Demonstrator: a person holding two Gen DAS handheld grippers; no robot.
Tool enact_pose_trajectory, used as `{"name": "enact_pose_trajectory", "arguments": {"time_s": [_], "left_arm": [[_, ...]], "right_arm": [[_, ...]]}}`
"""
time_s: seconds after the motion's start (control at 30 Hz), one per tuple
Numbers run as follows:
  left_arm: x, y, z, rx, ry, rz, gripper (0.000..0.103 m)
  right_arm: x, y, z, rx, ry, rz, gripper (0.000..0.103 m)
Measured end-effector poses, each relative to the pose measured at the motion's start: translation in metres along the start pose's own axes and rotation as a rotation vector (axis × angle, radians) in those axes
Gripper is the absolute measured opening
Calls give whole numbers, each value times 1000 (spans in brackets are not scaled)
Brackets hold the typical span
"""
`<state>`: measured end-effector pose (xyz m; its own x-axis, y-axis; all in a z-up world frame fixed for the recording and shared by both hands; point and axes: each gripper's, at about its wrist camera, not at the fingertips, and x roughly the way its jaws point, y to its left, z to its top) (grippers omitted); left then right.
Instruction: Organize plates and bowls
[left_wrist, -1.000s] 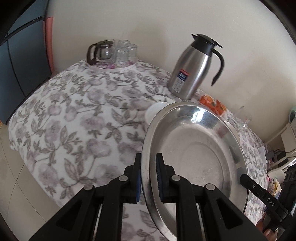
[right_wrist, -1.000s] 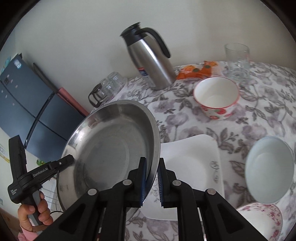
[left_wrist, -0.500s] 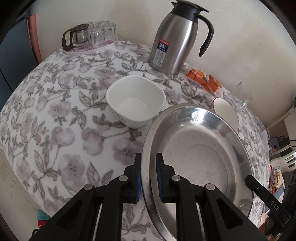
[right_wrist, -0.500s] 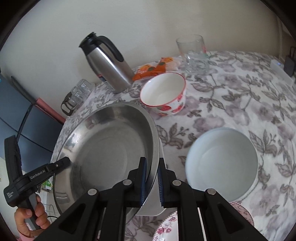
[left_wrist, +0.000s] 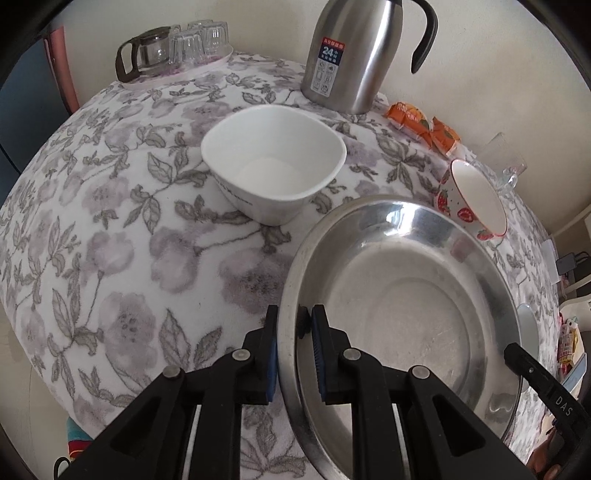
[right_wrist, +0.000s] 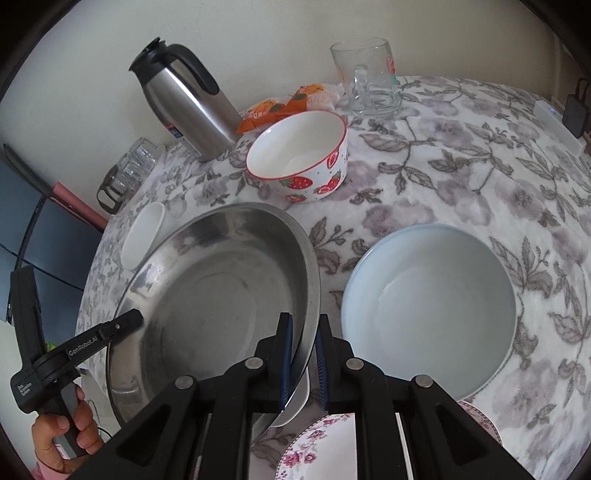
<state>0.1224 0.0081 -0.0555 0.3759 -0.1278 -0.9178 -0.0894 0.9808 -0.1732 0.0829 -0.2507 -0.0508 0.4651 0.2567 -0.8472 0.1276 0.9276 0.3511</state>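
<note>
- Both tongs pinching the same steel plate (left_wrist: 399, 295) by opposite rims. Left tongs (left_wrist: 291, 354) clamped on the near-left edge, right tongs (right_wrist: 303, 354) clamped on the right edge, jaws nearly pressed together w/ just the rim between.
- Plate is up off the tabletop (left_wrist: 110, 258), tilted a bit in right wrist view, hanging btwn the two tongs w/ its hollow side facing up.
- What matters for the next move imo: what's under and beside it. Square white bowl (left_wrist: 273, 162) is just past the plate's far-left rim, strawberry bowl (right_wrist: 299, 155) just past the far rim, pale blue bowl (right_wrist: 428, 310) right beside the right tongs.
- Some white dish edge (right_wrist: 295, 406) peeks out under the plate by the right tongs, plus a floral plate (right_wrist: 317, 446) lower down. Can't tell how they stack.
- Neither hand is nearer, both already on it. My guess: it goes straight down, keeping clear of the bowls.
- Thermos (left_wrist: 354, 51) and glass mug (right_wrist: 369, 81) are well clear at the back.
</note>
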Motion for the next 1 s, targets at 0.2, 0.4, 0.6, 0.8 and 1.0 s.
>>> {"name": "enact_pose_trajectory", "arguments": {"time_s": [0.2,0.4,0.6,0.8,1.0], "left_arm": [[12,4,-3,6,43,-35,17],[15,7,-6,0,67,-28,18],[14,5,-9,10,71,-18,18],[15,5,-9,7,73,-15,18],[13,6,-10,3,74,-8,19]], "right_arm": [[5,-1,-2,-5,15,-43,14],[11,-2,-4,0,38,-55,14],[10,-2,-4,3,48,-63,14],[10,-2,-5,2,49,-62,14],[11,-1,-5,1,56,-62,14]]}}
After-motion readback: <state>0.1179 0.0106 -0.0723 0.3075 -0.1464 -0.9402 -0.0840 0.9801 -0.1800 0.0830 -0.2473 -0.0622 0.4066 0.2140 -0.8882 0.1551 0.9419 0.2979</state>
